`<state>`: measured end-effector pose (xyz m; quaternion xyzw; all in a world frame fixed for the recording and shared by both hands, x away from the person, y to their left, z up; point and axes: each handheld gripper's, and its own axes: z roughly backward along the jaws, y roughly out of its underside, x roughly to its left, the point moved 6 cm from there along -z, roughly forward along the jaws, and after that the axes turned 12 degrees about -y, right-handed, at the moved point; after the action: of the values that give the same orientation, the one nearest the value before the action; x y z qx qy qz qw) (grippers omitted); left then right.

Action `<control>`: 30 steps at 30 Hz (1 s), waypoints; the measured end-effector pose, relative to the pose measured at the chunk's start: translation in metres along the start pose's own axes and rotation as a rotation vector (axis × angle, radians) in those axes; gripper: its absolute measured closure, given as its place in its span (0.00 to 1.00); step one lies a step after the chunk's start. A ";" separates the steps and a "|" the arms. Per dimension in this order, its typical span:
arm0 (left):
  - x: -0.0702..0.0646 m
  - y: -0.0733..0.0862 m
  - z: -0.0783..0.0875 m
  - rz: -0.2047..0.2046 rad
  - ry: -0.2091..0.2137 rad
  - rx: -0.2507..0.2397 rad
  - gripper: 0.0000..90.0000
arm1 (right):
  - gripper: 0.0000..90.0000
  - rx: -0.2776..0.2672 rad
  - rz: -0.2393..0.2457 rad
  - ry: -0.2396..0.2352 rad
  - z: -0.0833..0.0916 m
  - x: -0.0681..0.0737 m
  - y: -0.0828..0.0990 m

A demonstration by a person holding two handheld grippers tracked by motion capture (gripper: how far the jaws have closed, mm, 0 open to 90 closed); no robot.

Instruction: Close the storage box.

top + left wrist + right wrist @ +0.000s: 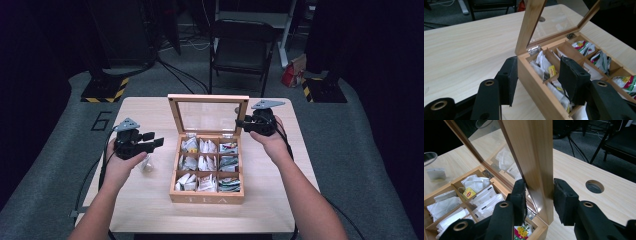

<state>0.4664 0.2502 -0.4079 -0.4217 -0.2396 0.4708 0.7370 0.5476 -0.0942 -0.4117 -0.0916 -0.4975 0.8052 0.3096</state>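
At right of centre in the high view, the right gripper (pixel 246 123) is clamped on the side frame of the tea box's raised lid (pixel 534 157), holding it upright. That frame is stiff bamboo, a safe grip; its glass pane (pixel 209 116) is slick and fragile, best avoided. Left of the tea box (pixel 207 192), the left gripper (pixel 156 139) hovers with its jaws apart, empty. Filling 9 compartments, the tea bags (pixel 545 65) look light and crushable.
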 end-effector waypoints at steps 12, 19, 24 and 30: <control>-0.007 -0.039 -0.005 -0.030 0.003 -0.028 0.55 | 0.70 -0.003 0.003 -0.002 0.001 0.001 0.001; -0.012 -0.060 -0.009 -0.060 0.005 -0.044 0.58 | 0.70 -0.010 0.004 -0.002 0.002 0.003 0.003; -0.017 -0.066 -0.015 -0.074 -0.003 -0.044 0.59 | 0.69 -0.014 0.010 -0.004 0.002 0.004 0.003; -0.023 -0.071 -0.017 -0.086 -0.001 -0.049 0.61 | 0.69 -0.012 0.012 -0.001 0.003 0.006 0.005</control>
<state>0.5040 0.2091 -0.3554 -0.4286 -0.2696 0.4329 0.7458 0.5389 -0.0944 -0.4135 -0.0962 -0.5018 0.8041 0.3039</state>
